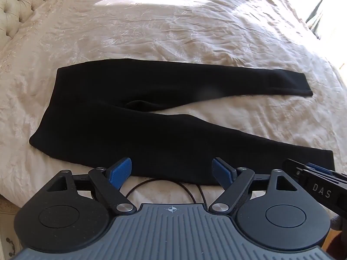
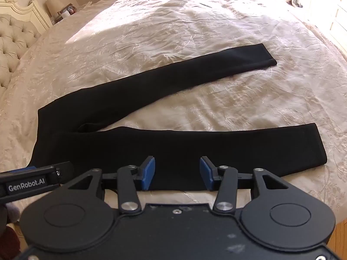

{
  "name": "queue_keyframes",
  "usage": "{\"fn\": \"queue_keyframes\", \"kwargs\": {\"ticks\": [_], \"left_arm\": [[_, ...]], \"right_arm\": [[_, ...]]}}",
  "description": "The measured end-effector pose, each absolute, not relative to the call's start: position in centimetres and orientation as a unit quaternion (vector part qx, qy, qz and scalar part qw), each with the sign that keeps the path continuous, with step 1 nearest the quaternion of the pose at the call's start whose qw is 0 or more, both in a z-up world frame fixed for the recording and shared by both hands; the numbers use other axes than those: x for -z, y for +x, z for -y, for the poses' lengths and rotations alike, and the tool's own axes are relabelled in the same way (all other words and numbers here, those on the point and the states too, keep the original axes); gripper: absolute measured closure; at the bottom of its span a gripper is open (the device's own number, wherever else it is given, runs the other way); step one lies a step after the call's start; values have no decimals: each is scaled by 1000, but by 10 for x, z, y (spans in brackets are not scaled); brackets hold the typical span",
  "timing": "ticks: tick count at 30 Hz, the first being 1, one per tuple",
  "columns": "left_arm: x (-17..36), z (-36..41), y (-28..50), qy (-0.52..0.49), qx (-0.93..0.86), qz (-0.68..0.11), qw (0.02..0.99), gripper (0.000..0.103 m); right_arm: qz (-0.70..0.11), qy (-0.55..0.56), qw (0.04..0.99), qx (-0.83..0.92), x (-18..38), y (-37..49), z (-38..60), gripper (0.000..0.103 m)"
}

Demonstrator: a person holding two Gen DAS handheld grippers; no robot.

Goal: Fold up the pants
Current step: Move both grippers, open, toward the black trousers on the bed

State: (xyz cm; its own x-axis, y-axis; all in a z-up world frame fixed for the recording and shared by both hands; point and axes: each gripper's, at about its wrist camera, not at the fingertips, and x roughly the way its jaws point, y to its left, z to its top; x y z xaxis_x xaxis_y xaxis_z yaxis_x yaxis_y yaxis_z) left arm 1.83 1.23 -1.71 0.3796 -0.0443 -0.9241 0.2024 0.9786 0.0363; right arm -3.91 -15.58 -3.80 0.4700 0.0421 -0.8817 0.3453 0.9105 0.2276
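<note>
Black pants (image 1: 121, 117) are being seen spread flat, legs splayed, on a cream bedspread (image 1: 173, 32). Left gripper (image 1: 172, 173) and right gripper (image 2: 177, 172) are being held apart at the near leg's edge. A tufted headboard (image 2: 13, 43) is lying beyond.

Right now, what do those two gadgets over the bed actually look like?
Each hand-held gripper, left and right, is black, with round discs at the base and hinged arms with silver pivots carrying ribbed blue pads. The left has a ribbed grey body; lettering reads "DAS" and "GenRobot.AI". A thin black cable loops beneath.
</note>
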Motion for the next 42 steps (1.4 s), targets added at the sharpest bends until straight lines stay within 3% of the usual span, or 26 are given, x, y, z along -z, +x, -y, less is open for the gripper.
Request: {"fn": "queue_keyframes", "kwargs": {"ticks": [42], "left_arm": [[58, -42, 83, 108, 119, -590, 791, 24]], "right_arm": [[-536, 126, 820, 156, 52, -1, 120, 54]]}}
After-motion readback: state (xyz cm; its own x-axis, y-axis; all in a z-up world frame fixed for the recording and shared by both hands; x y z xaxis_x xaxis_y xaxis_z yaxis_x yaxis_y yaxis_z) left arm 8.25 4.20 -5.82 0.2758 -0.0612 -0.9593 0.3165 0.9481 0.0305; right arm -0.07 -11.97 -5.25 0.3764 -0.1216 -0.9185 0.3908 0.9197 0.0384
